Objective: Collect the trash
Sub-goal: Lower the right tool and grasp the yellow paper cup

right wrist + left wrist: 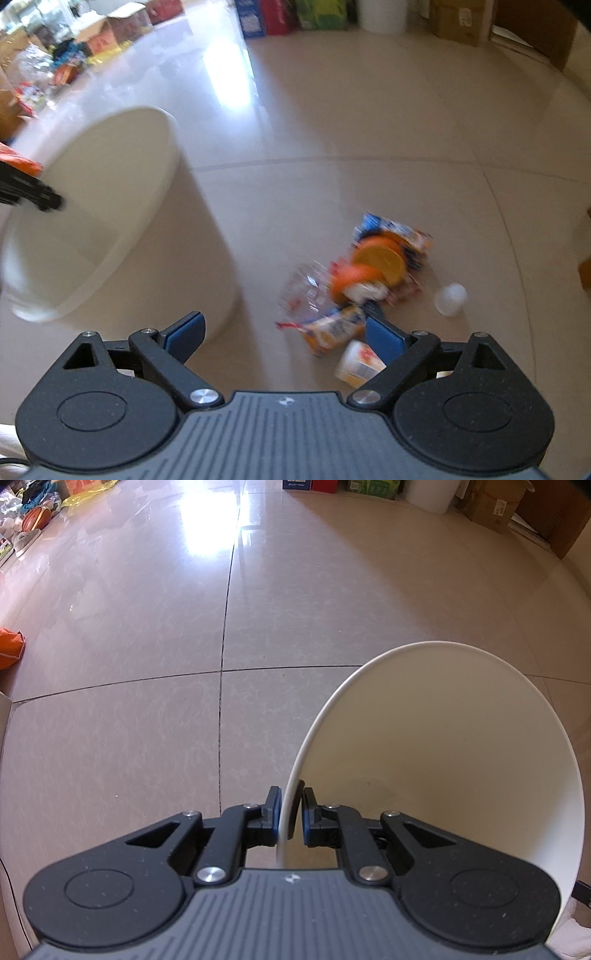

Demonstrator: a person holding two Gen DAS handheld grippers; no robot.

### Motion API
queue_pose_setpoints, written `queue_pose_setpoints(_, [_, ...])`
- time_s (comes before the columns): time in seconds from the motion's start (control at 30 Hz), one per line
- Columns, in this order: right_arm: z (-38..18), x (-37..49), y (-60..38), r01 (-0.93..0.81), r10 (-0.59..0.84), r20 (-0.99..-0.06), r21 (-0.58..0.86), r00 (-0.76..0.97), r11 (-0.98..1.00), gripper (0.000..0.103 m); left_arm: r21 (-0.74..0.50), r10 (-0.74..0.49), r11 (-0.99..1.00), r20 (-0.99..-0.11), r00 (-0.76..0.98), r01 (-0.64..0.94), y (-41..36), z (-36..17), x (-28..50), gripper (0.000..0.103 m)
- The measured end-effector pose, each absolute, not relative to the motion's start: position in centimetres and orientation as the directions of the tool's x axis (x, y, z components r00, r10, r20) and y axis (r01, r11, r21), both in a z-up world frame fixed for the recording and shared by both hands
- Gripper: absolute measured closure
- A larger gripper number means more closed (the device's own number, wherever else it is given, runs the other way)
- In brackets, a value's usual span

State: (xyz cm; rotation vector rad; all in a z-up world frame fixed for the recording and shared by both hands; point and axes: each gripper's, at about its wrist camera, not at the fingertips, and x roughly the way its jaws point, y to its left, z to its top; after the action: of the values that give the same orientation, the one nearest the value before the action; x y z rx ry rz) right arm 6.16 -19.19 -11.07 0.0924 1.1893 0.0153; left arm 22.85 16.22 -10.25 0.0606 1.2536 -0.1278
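My left gripper (291,812) is shut on the rim of a white trash bin (443,757), one pad outside and one inside the wall. The bin looks empty inside. In the right wrist view the same bin (199,240) stands at the left, with the left gripper's fingers (40,197) on its rim. My right gripper (284,328) hangs open above the tiled floor, nothing between its pads. Just beyond it lies a blurred trash pile: an orange round lid (376,258), crumpled clear plastic (306,291), an orange snack wrapper (332,330), a paper cup (360,363) and a small white cup (450,295).
Glossy tile floor all around. Coloured cartons (258,18), a white cylinder (432,494) and cardboard boxes (491,506) line the far wall. Mixed clutter (33,513) sits at the far left, with an orange bag (11,648) nearer on the left.
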Motion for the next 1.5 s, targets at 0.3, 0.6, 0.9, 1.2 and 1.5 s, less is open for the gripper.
queue_pose_setpoints(0.3, [-18.2,5.3,-24.9,0.21,0.053,-0.966,0.109,0.254,0.972,0.007,-0.027,-0.065,0.991,-0.95,0.306,0.129,16.3,-10.2,22.9,0.094])
queue_pose_setpoints(0.6, [-25.1,6.2,-26.3,0.205,0.028,-0.987,0.06,0.158,0.977,0.007,-0.029,-0.065,0.992,-0.951,0.303,0.122,16.4,-10.2,23.0,0.094])
queue_pose_setpoints(0.9, [-28.7,5.9,-25.5,0.097,0.063,-0.998,0.064,0.021,0.993,0.006,-0.036,-0.07,0.992,-0.952,0.299,0.117,16.7,-10.1,23.2,0.094])
queue_pose_setpoints(1.2, [-30.2,1.8,-21.4,-0.098,0.068,-0.992,0.078,-0.105,0.992,0.006,-0.04,-0.074,0.992,-0.951,0.301,0.117,16.8,-10.1,23.1,0.094])
queue_pose_setpoints(1.5, [-32.1,-1.6,-16.6,-0.286,0.02,-0.989,0.061,-0.145,0.956,0.026,-0.042,-0.076,0.992,-0.951,0.301,0.116,16.7,-10.2,23.0,0.094])
